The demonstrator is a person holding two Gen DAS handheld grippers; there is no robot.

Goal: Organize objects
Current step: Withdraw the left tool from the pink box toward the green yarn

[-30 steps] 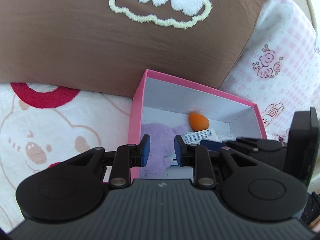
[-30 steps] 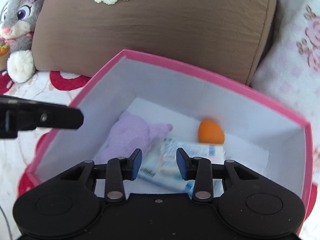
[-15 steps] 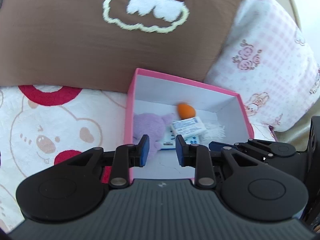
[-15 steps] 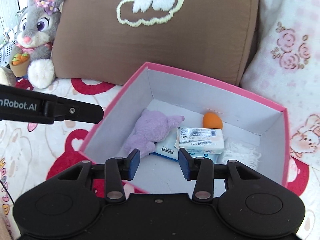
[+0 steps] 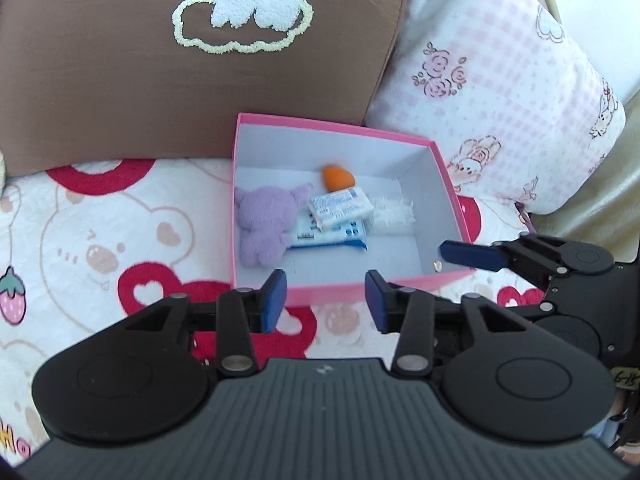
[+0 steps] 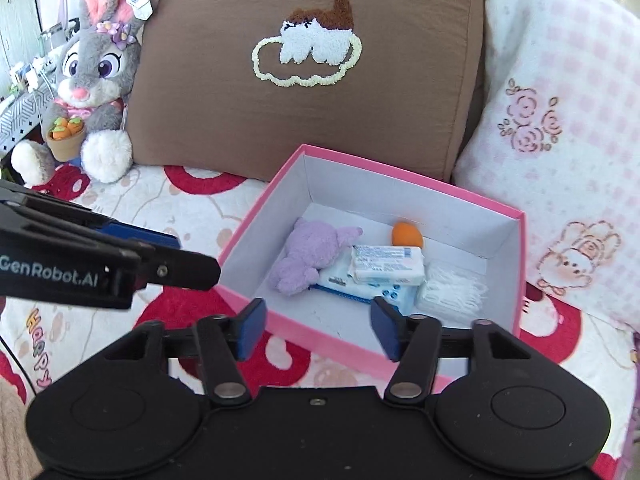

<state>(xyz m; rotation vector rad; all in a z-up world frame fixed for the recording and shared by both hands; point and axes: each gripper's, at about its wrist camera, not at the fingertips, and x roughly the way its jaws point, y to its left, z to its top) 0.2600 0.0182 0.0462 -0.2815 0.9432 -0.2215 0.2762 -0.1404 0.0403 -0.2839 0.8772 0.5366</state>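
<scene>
Open pink cardboard box [image 6: 280, 184] is sitting on a white quilted bedspread with red hearts and bears [image 5: 100, 248], against a brown embroidered cushion [image 6: 304, 92] and a pink checked pillow [image 5: 500, 92]. A grey plush rabbit [image 6: 92, 80] is sitting left. Inside are lying a lilac plush toy [image 6: 312, 256], orange egg-shaped sponge [image 6: 406, 234], white wipe packets [image 6: 386, 266] and white cotton pads [image 6: 452, 292]. Left gripper [image 5: 326, 300] and right gripper [image 6: 320, 330] are hovering empty above the box's near edge, jaws apart and just opening.

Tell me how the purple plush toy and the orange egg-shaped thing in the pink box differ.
The purple plush toy is fuzzy and lumpy with limbs; the orange egg-shaped thing looks smooth and rounded. The plush is clearly the larger of the two. The plush lies along the left wall of the pink box with an edge over the blue-and-white packet; the orange piece sits by the back wall. Both rest inside the box, untouched.
</scene>
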